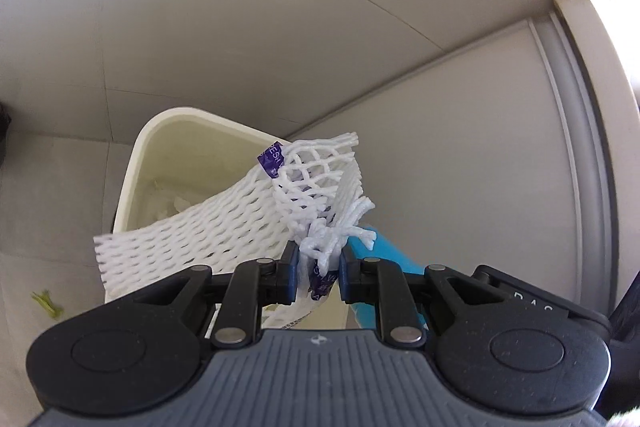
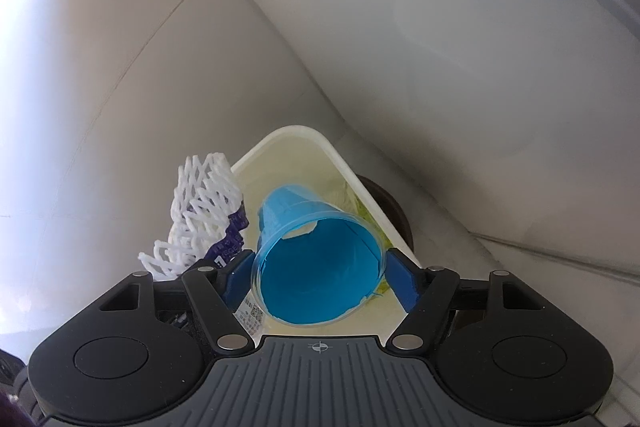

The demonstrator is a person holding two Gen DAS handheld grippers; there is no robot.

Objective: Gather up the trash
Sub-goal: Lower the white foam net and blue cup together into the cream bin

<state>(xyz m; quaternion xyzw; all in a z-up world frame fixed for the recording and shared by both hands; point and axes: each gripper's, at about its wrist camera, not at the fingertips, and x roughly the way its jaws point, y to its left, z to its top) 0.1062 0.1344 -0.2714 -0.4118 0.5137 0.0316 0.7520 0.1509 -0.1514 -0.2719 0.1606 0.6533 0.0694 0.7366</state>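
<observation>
My left gripper (image 1: 319,259) is shut on a white foam net sleeve (image 1: 224,227) with a purple label, held above a cream trash bin (image 1: 132,167). My right gripper (image 2: 318,269) holds a blue plastic cup (image 2: 316,267) between its blue pads (image 2: 402,277); the cup is on its side with its mouth toward the camera, over the open bin (image 2: 344,159). The net sleeve (image 2: 200,211) also shows at the left of the right wrist view, beside the bin. The blue cup (image 1: 396,259) peeks out behind the left fingers. White crumpled trash lies inside the bin.
A small green scrap (image 1: 47,303) lies on the pale tiled floor at the left. The bin stands near a white wall (image 1: 440,147) and a sliding door frame (image 1: 576,107). A dark round object (image 2: 390,207) sits behind the bin.
</observation>
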